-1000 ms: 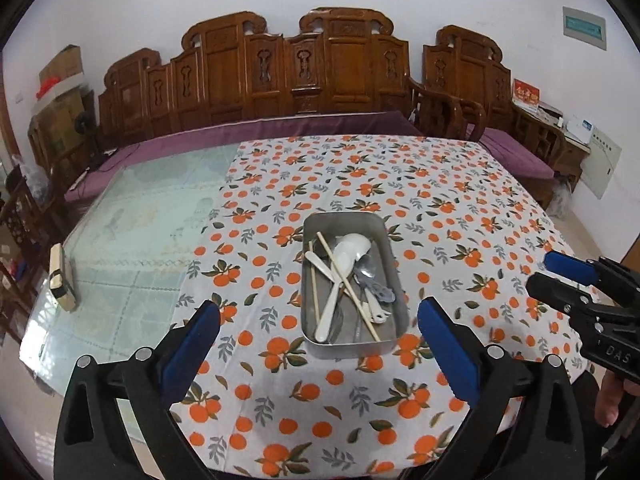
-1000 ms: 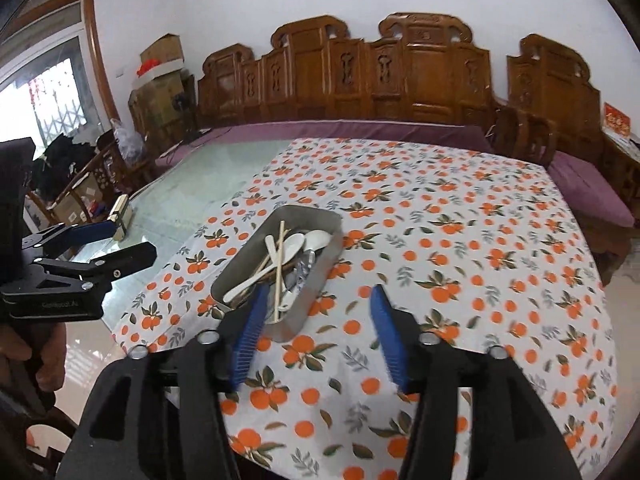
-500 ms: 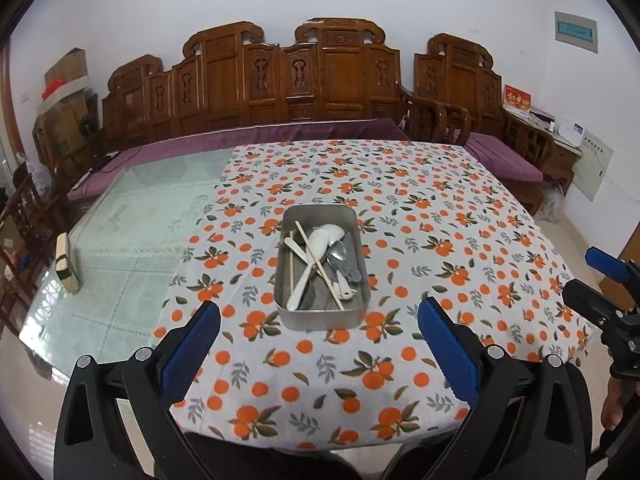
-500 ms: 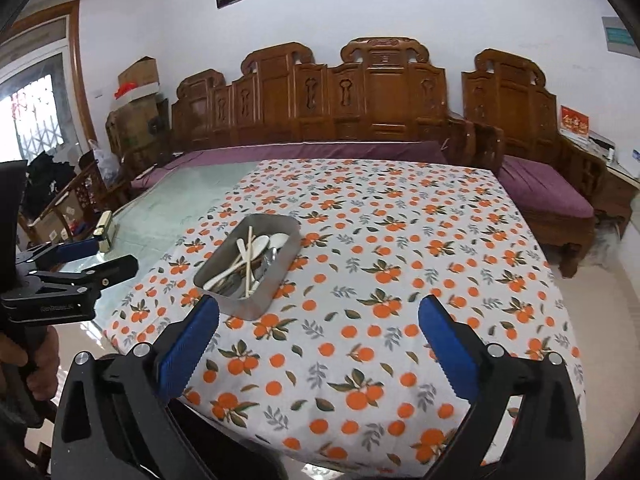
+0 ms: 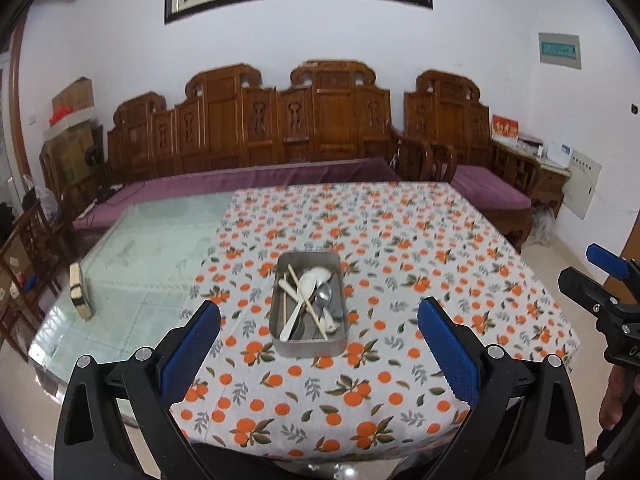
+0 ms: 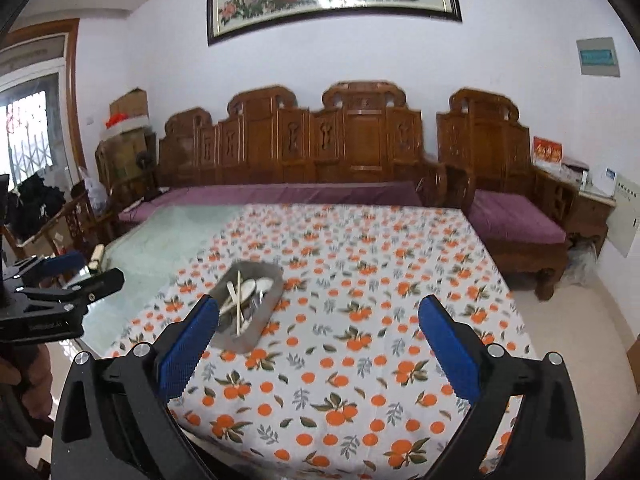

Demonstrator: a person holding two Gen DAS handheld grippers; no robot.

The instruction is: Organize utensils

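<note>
A rectangular metal tray (image 5: 280, 346) sits on the orange-print tablecloth (image 5: 400, 264). In it lie white spoons (image 5: 306, 286), wooden chopsticks (image 5: 310, 308) and metal spoons (image 5: 323, 296), heaped together. The tray also shows in the right wrist view (image 6: 264, 326), left of centre. My left gripper (image 5: 319, 330) is open and empty, held back from the table's near edge. My right gripper (image 6: 319, 332) is open and empty, also back from the table. The right gripper shows at the right edge of the left wrist view (image 5: 600, 284).
The cloth covers the right part of a glass-topped table (image 5: 152, 240). A small block (image 5: 80, 294) stands on the bare glass at the left. A carved wooden bench with purple cushions (image 5: 260, 176) runs behind the table. A wooden chair (image 5: 24, 252) stands at the left.
Both grippers have pulled back and up from the table, so the tray looks smaller and farther. The right gripper has opened wide from a narrower gap. The tray's contents have not moved.
</note>
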